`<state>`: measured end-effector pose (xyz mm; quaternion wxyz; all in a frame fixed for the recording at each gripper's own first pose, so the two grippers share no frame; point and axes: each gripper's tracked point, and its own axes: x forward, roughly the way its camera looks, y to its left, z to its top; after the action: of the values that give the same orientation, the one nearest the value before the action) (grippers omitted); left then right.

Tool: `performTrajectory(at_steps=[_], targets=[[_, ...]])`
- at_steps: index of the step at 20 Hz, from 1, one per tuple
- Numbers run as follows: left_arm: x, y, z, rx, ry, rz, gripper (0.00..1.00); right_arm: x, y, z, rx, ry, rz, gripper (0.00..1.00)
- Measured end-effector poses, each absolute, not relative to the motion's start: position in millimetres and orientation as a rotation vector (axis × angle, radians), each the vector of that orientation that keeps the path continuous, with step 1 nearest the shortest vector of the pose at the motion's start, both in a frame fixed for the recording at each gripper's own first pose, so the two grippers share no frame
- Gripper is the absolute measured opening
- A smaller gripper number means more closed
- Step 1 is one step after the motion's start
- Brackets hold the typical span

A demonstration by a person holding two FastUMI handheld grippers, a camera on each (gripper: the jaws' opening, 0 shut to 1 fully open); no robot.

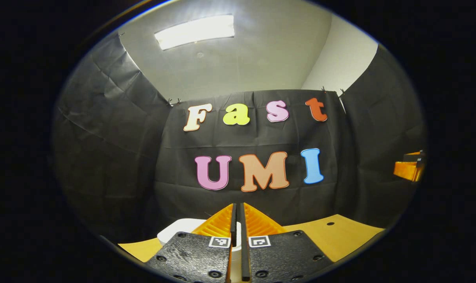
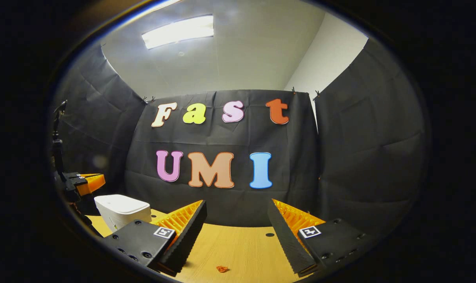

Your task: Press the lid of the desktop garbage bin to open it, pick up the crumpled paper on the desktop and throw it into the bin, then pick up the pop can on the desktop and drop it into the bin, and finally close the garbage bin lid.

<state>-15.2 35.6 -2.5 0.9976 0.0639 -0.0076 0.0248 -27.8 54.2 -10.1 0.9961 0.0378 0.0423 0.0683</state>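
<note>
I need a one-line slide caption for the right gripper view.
Open right gripper above the wooden table, closed white bin at left.

Left gripper (image 1: 238,220): two black textured plates with dark round screws, each bearing a small square black-and-white marker near its inner corner; ridged wedge fingers (image 1: 219,224) taper forward. Right gripper (image 2: 236,220): same black plates, screws and square markers, with ribbed wedges and toothed inner pads (image 2: 187,236). In the right gripper view, a thin black stalk rises above the left gripper
</note>
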Motion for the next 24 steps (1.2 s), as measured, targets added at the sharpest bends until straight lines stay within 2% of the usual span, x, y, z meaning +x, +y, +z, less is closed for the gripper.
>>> performTrajectory(at_steps=[8, 16, 17, 20, 24], targets=[[4.4, 92.8, -64.9, 0.109, 0.111, 0.134, 0.00, -26.2, 51.5, -14.0, 0.059, 0.098, 0.128, 0.98], [4.2, 117.3, -119.8, 0.123, 0.242, 0.155, 0.00, -22.4, 48.5, -23.5, 0.036, 0.129, 0.121, 0.98], [8.5, 114.3, -110.1, 0.139, 0.187, 0.143, 0.00, -20.8, 48.0, -26.0, 0.035, 0.135, 0.121, 0.98], [7.2, 116.4, -113.6, 0.163, 0.168, 0.128, 0.00, -18.6, 54.9, -36.0, 0.047, 0.162, 0.137, 0.98], [3.8, 118.6, -112.6, 0.039, 0.126, 0.128, 0.00, -14.6, 62.8, -44.8, 0.022, 0.181, 0.158, 1.00]])
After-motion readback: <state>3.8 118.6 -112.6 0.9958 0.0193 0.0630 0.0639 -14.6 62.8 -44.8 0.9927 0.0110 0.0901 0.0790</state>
